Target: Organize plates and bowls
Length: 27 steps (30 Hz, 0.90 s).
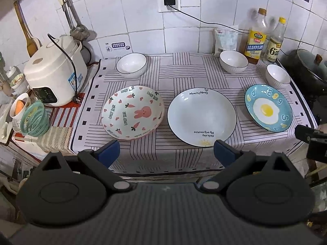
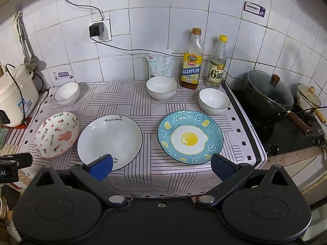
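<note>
Hovering at the counter's [image 1: 184,75] near edge, both grippers hold nothing, fingers spread wide. Ahead of the left gripper [image 1: 166,153] lie the rabbit plate [image 1: 132,112] and white plate [image 1: 202,116]; the egg plate [image 2: 190,136] lies ahead of the right gripper [image 2: 161,167]. Three white bowls [image 2: 161,89] stand beyond the plates.

- Ahead of me, a wall of glossy white square tiles [image 2: 147,30] with dark grout catches a bright glare from a light above.
- A wall socket [image 2: 101,30] holds a black plug; its black cable [image 2: 130,50] trails right across the tiles.
- The counter [image 2: 143,175] wears a white cloth with black line patterns.
- To its left sits a white rice cooker [image 1: 55,71]; metal ladles [image 1: 69,14] hang above.
- To its right, a black stove [image 2: 286,138] carries a lidded dark pot [image 2: 267,96].
</note>
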Each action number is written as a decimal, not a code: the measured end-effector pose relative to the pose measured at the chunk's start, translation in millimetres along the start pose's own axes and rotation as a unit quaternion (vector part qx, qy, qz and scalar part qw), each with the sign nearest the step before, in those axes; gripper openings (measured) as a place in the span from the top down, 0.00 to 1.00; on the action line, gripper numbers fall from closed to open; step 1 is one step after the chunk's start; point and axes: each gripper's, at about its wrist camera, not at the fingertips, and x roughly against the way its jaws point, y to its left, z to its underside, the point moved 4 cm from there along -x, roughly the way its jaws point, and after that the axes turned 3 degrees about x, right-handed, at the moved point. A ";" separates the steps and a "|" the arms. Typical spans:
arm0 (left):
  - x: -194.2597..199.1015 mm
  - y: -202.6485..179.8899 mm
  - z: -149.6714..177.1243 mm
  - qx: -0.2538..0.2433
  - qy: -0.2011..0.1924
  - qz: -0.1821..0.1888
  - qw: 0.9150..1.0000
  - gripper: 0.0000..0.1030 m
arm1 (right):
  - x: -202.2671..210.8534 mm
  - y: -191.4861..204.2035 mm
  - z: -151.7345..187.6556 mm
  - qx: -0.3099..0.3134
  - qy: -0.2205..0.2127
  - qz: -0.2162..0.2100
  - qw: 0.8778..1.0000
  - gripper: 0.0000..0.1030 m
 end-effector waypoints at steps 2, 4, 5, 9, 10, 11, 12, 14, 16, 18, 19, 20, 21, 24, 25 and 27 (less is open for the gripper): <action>-0.7 1.1 -1.0 0.005 -0.005 -0.002 1.000 0.04 | -1.5 -0.9 0.5 -0.007 -0.003 0.000 1.000 0.00; -0.7 2.0 -0.8 0.009 -0.011 0.000 1.000 0.04 | -3.4 -1.4 2.8 -0.012 -0.003 -0.001 1.000 0.00; -1.5 2.1 -0.6 0.010 -0.011 -0.001 1.000 0.04 | -4.0 -1.5 3.6 -0.014 -0.003 -0.001 1.000 0.00; -3.9 3.8 2.1 0.012 -0.011 -0.001 1.000 0.04 | -5.5 -0.5 5.5 -0.013 -0.004 0.000 1.000 0.00; -3.9 4.7 2.6 0.014 -0.013 0.000 1.000 0.04 | -5.7 -0.4 5.6 -0.013 -0.005 0.001 1.000 0.00; -3.5 4.9 2.9 0.016 -0.016 0.000 1.000 0.03 | -6.0 -0.3 5.3 -0.013 -0.006 0.001 1.000 0.00; -2.5 5.9 3.1 0.018 -0.020 0.000 1.000 0.03 | -6.1 -0.6 5.3 -0.014 -0.007 0.001 1.000 0.00; 0.2 6.6 3.1 0.018 -0.028 -0.003 0.999 0.03 | -6.5 -1.2 5.0 -0.016 -0.008 0.001 1.000 0.00; 3.4 8.1 5.0 0.016 -0.034 -0.009 0.999 0.03 | -6.9 -2.4 4.8 -0.017 -0.010 0.001 1.000 0.00; 4.4 10.7 6.6 0.013 -0.035 -0.012 0.999 0.03 | -7.5 -3.4 5.4 -0.015 -0.013 0.003 1.000 0.00; 5.0 12.7 8.4 0.013 -0.035 -0.012 0.999 0.03 | -8.2 -3.6 5.1 -0.014 -0.014 0.004 1.000 0.00; 5.2 15.3 9.3 0.014 -0.034 -0.013 0.999 0.03 | -8.9 -3.9 4.8 -0.014 -0.014 0.004 1.000 0.00; 5.5 17.6 10.5 0.018 -0.034 -0.015 0.999 0.03 | -9.4 -4.1 4.7 -0.015 -0.015 0.004 1.000 0.00; 6.5 22.1 14.1 0.027 -0.031 -0.014 0.999 0.03 | -11.2 -4.2 3.1 -0.017 -0.014 0.002 1.000 0.00; 6.9 22.6 14.7 0.025 -0.031 -0.015 0.999 0.03 | -11.3 -3.5 2.6 -0.017 -0.014 0.003 1.000 0.00; 7.0 23.9 14.4 0.024 -0.033 -0.014 0.999 0.03 | -10.9 -2.1 2.4 -0.015 -0.017 0.002 1.000 0.00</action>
